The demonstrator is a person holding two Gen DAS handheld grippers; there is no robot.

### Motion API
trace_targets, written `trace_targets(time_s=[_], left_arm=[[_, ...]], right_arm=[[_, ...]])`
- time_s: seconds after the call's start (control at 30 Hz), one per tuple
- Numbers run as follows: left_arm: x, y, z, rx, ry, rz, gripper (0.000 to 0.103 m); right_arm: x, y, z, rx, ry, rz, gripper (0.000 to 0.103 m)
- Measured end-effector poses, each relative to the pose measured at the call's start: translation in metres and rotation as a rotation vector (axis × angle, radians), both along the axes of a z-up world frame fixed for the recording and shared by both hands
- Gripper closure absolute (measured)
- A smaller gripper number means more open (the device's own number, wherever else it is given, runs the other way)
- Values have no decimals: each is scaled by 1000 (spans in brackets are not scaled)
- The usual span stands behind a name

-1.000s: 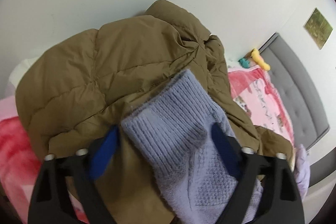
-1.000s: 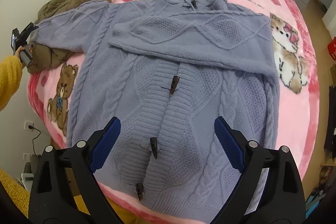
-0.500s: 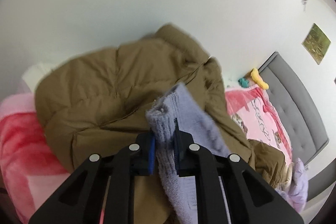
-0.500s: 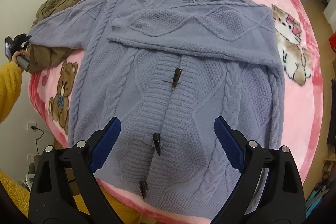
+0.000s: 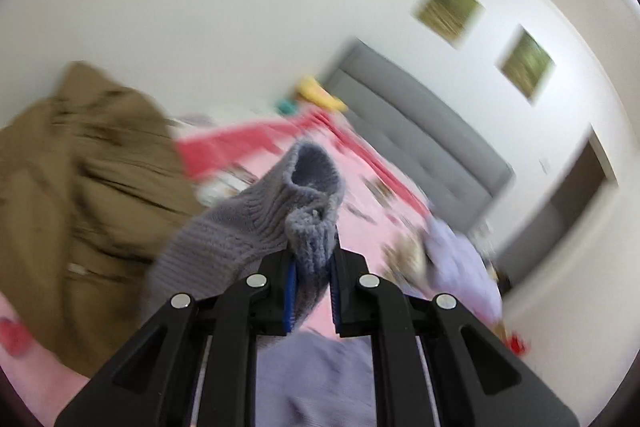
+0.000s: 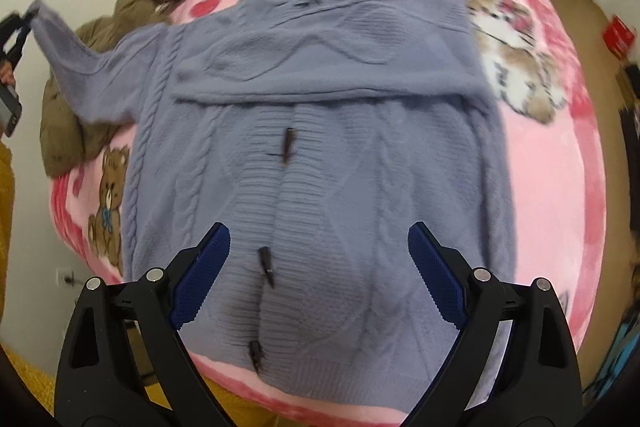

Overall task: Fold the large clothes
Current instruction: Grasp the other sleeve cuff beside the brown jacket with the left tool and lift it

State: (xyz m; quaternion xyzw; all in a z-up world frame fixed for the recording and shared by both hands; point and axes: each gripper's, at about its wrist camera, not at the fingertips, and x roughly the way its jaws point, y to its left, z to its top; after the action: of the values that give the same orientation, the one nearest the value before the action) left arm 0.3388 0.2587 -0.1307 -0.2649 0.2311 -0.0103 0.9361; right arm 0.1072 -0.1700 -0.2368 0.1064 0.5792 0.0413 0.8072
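A: Cuff pinched in the left gripper, left wrist view. Blue pads are pressed tight on the knit and the open sleeve end stands up past the fingertips.
B: What's around it?
A: Frame is blurred. Brown jacket at left, pink blanket beyond the cuff, grey headboard at the far edge of the bed, two pictures on the wall.
B: Right wrist view?
A: Right gripper has its fingers spread wide, holding nothing, above the hem end of the cardigan.
B: Where's the cardigan?
A: Spread front-up on the blanket, hem at the near edge of the bed, hood toward the far edge. One sleeve is folded across the chest. The other sleeve runs out past the bed's left edge, its end raised off the bed at the left gripper, passing over the jacket.
B: Fastenings?
A: Dark toggles down the centre front. Cannot tell whether they are done up.
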Motion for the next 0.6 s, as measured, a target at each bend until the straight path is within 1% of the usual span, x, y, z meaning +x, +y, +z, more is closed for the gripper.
trace_targets(time_s=[0.07,0.1,0.13,0.2,0.27,0.33,0.37,0.4,0.43,0.5,0.53,0.6], left_arm=[[9,-54,3,14,-23,-90,90],[16,-91,1,16,-40,-141,90],[21,-115,-3,19,-40,-174,90],[35,-170,-19,12,-15,-237,90],[43,-226,-45,11,7,-298,90],[47,-281,-80,51,37,-344,90],[48,-306,-98,76,62,-372,90],[49,-327,-117,84,102,-405,90],[49,-348,-143,50,171,-444,90],[47,-377,-186,-13,271,-477,90],[45,-388,-203,-6,307,-493,90],[39,-411,-234,63,357,-524,90]], right_arm=[[-8,-21,-3,17,3,-46,16],[-12,-29,-6,24,4,-64,16],[-16,-40,-10,31,7,-82,16],[-21,-58,-17,36,17,-108,16],[-29,-79,-27,29,19,-136,16],[-36,-97,-34,7,24,-165,16],[-41,-110,-39,-5,33,-193,16],[-45,-120,-42,-3,39,-215,16],[-50,-132,-46,0,42,-246,16],[-57,-150,-54,1,48,-273,16],[-58,-157,-57,-11,53,-282,16],[-60,-167,-62,-23,53,-296,16]])
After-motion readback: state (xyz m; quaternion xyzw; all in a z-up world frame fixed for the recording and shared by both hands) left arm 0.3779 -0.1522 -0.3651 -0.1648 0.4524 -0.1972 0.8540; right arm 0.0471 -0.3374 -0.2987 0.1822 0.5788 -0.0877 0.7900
